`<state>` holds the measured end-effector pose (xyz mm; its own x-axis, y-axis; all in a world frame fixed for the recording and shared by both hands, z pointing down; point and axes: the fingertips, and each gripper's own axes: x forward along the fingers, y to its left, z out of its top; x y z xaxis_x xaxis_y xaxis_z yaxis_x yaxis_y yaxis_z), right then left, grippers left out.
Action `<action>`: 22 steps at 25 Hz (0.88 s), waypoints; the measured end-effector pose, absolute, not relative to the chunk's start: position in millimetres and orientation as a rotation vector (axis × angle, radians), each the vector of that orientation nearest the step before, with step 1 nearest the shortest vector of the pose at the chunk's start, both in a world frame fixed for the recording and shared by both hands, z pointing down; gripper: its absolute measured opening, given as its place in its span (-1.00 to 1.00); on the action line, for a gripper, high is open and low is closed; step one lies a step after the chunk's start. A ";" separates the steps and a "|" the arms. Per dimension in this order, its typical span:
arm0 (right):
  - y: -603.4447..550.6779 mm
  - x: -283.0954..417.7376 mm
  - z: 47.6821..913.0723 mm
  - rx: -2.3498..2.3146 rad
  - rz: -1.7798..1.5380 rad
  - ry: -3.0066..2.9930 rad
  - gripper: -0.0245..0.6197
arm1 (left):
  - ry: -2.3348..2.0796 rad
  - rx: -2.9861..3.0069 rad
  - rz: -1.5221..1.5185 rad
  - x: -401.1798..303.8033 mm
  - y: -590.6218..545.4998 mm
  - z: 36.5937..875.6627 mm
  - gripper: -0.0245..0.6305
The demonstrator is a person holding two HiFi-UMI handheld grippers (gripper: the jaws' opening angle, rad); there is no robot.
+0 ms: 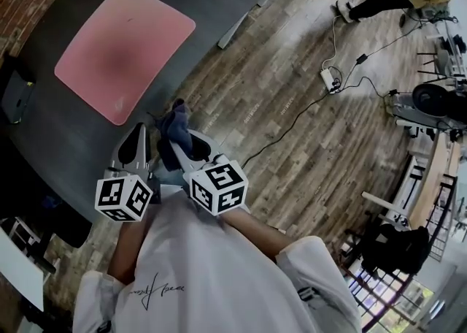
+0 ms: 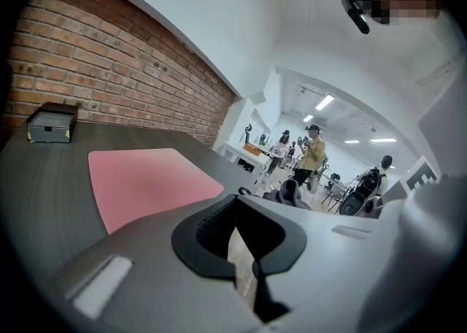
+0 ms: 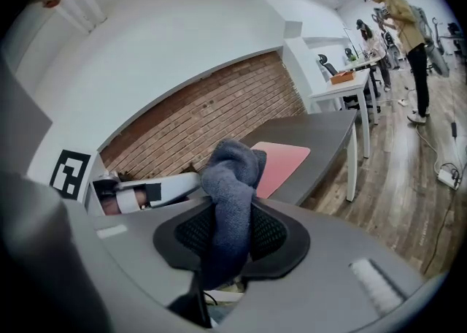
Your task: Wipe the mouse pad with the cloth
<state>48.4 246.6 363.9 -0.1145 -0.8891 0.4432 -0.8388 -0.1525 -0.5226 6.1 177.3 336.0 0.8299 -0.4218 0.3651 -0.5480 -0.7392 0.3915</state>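
Though bunched, fuzzy blue-grey cloth

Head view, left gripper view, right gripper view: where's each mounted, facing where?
Head view: on the person's head, steeply down at the dark grey table, left tool, right tool, white shirt.
Left gripper view: on the left tool, empty jaws together, facing across the table to the brick wall.
Right gripper view: on the right tool, shut on the dark blue cloth; left tool shows.
Shared: all three see the pink rectangular mouse pad.
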 end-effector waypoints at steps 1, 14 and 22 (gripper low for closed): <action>238.3 48.7 364.8 -2.038 -1.136 2.002 -0.60 | -0.722 2.513 0.351 5.1 169.1 336.5 -0.89; 140.0 51.6 368.8 -1.993 -1.207 2.057 -0.60 | -0.732 2.451 0.373 15.0 83.2 346.4 -0.89; 101.0 38.4 374.4 -2.005 -1.222 2.101 -0.60 | -0.749 2.426 0.349 -2.0 47.1 353.0 -0.89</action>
